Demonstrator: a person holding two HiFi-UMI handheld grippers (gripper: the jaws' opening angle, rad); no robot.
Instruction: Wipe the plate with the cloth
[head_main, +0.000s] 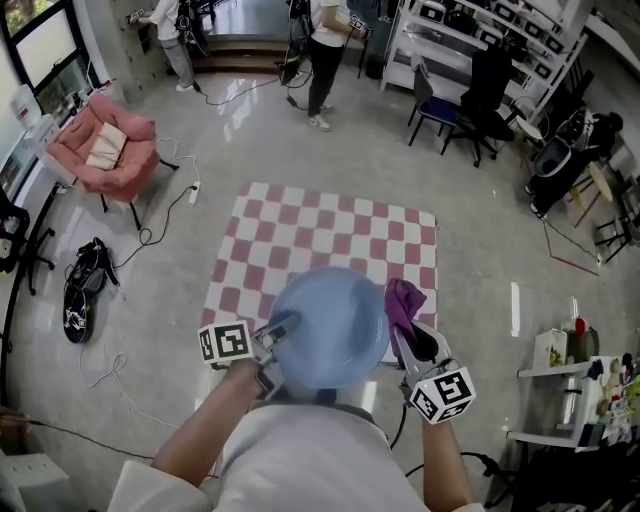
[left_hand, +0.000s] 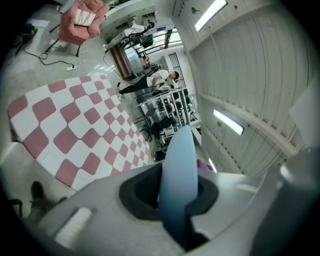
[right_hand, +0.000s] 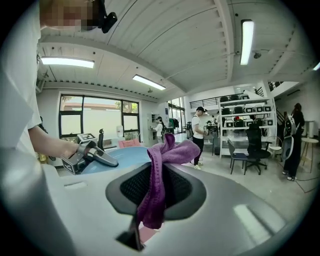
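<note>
- Right at the near edge, the left gripper (head_main: 280, 330) comes in from 7 o'clock. Its jaws are closed on the 9 o'clock rim of the plate (head_main: 330, 325).
- Seen from the left gripper view, the left gripper (left_hand: 175, 205) has the plate (left_hand: 179, 170) edge-on, its pale blue rim pinched tight between the jaws.
- At 5 o'clock the right gripper (head_main: 402, 332) has its jaws clamped on the cloth (head_main: 403, 300). The cloth is purple and bunches up past the jaw tips.
- From the right gripper view, the cloth (right_hand: 161, 167) hangs in a fold down through the closed jaws of the right gripper (right_hand: 152, 210). The plate (right_hand: 120, 157) and the left gripper (right_hand: 92, 155) lie beyond at 10 o'clock.
- The plate is held up over the near side of the bench (head_main: 330, 235), roughly level with its hollow facing up. The cloth sits at the plate's 3 o'clock rim, and I cannot tell whether the two touch.
- The bench, under a pink-and-white checked cover, reaches away toward 12 o'clock.
- Farther out at 10 o'clock a pink armchair (head_main: 105, 145) stands on the floor, and a dark bag (head_main: 85, 285) lies at 9 o'clock.
- At 1 o'clock are dark chairs (head_main: 470, 95), with white shelving (head_main: 490, 30) behind them.
- Farthest off, near 12 o'clock, two people (head_main: 325, 50) stand by the far wall.
</note>
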